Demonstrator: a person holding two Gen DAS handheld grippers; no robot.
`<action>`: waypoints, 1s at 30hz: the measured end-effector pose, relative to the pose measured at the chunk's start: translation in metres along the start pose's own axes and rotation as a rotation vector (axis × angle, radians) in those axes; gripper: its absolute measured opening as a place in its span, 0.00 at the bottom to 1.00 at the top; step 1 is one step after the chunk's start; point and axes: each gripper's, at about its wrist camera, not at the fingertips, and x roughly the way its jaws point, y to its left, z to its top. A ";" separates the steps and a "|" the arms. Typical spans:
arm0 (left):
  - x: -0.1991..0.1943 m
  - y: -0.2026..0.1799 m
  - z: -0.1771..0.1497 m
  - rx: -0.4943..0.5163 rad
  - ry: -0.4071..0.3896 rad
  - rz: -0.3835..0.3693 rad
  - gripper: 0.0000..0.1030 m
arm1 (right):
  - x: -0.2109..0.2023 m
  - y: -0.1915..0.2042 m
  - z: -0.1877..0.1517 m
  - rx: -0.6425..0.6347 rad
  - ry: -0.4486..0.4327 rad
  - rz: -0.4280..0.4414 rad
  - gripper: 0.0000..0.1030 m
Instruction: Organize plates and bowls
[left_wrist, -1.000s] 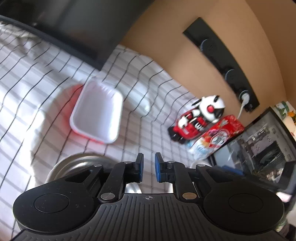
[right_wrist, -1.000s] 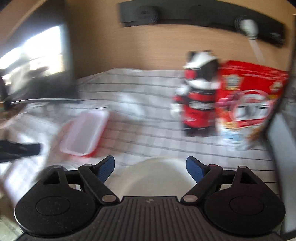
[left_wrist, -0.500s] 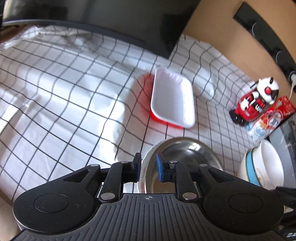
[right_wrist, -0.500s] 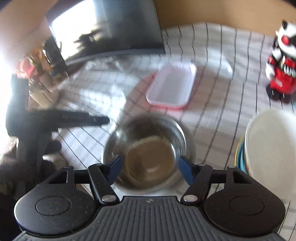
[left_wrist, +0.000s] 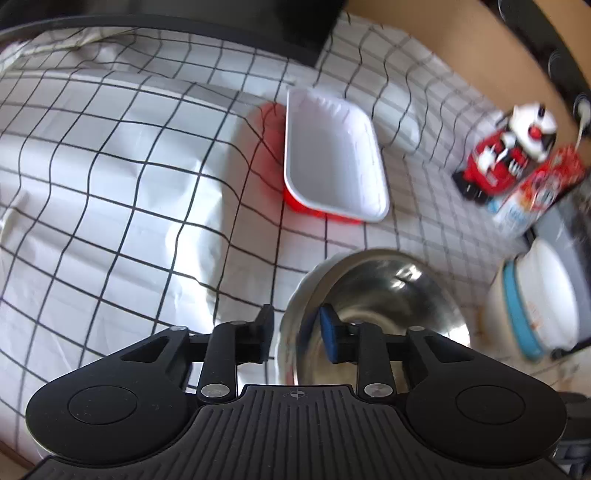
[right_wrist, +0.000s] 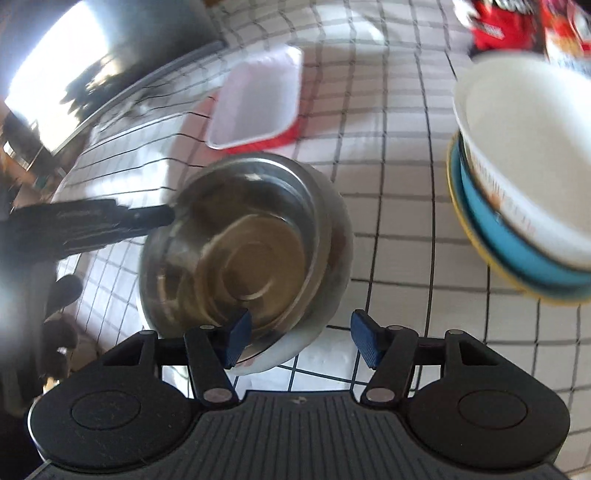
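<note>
A steel bowl (left_wrist: 388, 295) sits inside a white dish (left_wrist: 291, 306) on the checked cloth. My left gripper (left_wrist: 295, 334) has its fingers on either side of their left rim, one outside and one inside the bowl, with a gap still showing. The bowl also shows in the right wrist view (right_wrist: 243, 251). My right gripper (right_wrist: 299, 339) is open and empty above the bowl's near edge. A white bowl (right_wrist: 524, 155) is stacked on a blue bowl (right_wrist: 517, 258) to the right. A white and red tray (left_wrist: 332, 158) lies behind.
A red and white toy robot (left_wrist: 506, 155) and a snack packet (left_wrist: 535, 192) stand at the back right by the wooden wall. A dark monitor (right_wrist: 92, 66) stands at the back left. The cloth (left_wrist: 110, 184) is rumpled on the left.
My left gripper has opened a little around the bowl's rim. My right gripper has come down closer to the steel bowl; the stacked bowls now sit nearer on its right.
</note>
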 end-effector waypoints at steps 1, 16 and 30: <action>0.004 0.000 0.000 0.010 0.016 0.005 0.30 | 0.005 -0.001 -0.001 0.016 0.004 0.015 0.59; 0.045 -0.020 -0.001 0.051 0.158 -0.012 0.42 | 0.010 -0.009 -0.003 0.025 -0.019 0.088 0.48; 0.032 -0.041 0.023 0.013 0.047 -0.023 0.38 | -0.015 -0.022 0.000 -0.022 -0.097 0.007 0.53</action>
